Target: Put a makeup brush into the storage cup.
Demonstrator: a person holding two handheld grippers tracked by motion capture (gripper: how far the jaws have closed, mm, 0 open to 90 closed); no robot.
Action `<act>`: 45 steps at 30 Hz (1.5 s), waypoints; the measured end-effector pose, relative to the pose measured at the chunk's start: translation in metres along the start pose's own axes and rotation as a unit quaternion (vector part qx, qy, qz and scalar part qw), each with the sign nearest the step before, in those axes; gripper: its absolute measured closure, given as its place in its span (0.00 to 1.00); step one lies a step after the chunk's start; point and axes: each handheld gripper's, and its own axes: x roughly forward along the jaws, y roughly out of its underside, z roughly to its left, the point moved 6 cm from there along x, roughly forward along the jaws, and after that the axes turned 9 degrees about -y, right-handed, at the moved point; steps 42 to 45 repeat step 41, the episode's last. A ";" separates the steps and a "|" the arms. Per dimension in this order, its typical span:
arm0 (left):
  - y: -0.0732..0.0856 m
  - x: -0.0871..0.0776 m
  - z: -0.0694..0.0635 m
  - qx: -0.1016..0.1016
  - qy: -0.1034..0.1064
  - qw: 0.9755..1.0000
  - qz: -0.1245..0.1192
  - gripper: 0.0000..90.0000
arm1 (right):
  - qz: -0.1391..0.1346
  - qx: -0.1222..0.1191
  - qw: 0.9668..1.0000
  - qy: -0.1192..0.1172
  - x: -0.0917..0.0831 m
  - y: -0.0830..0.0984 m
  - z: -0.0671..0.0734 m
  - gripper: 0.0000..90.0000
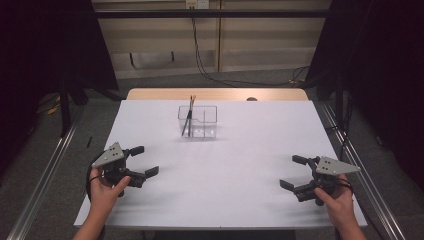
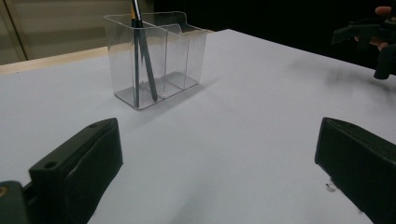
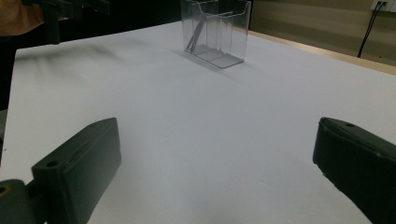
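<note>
**Black jaws spread wide, clear organiser waiting at the far edge**

Black jaws on the left gripper (image 1: 141, 160) stand wide apart with nothing between them, low over the desk (image 1: 225, 190) near its left edge and close to the near-left corner. The right gripper (image 1: 296, 172) mirrors it near the right edge, jaws equally wide and empty. Both point inward and forward across the bare white surface.

Well apart from both, centred toward the far edge of the desk, stands the clear plastic organiser (image 1: 198, 121), upright and split into compartments. Two thin pens (image 1: 189, 117) lean in its left-end compartment, crossing as they rise above the rim; the other compartments look empty.

Judging by its thin transparent walls, the organiser is probably light, rigid and smooth, so it could slide or tip if nudged at the top, and a hard squeeze might flex or crack a wall. A hold across one wall near the rim, or steadying it at an end, seems safest. The pens are likely light, stiff and slippery; the part of the shaft standing above the rim is the natural place to pinch, with the jaws narrowed well down first.
</note>
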 end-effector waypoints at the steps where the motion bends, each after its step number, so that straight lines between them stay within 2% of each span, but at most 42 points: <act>1: 0.000 -0.001 0.000 0.002 0.001 1.000 0.001 0.01 | 0.000 0.000 1.000 0.001 0.000 0.000 0.000 0.01; 23: 0.005 -0.012 -0.003 -0.001 -0.005 1.000 -0.001 0.01 | -0.003 0.001 1.000 0.002 0.001 -0.001 -0.001 0.01; 29: 0.010 -0.016 -0.004 -0.005 -0.006 1.000 0.006 0.01 | -0.003 0.002 1.000 0.002 0.000 0.000 -0.001 0.01; 45: 0.012 -0.016 -0.005 -0.008 -0.005 1.000 0.005 0.01 | -0.007 0.003 1.000 0.004 -0.001 -0.001 -0.002 0.01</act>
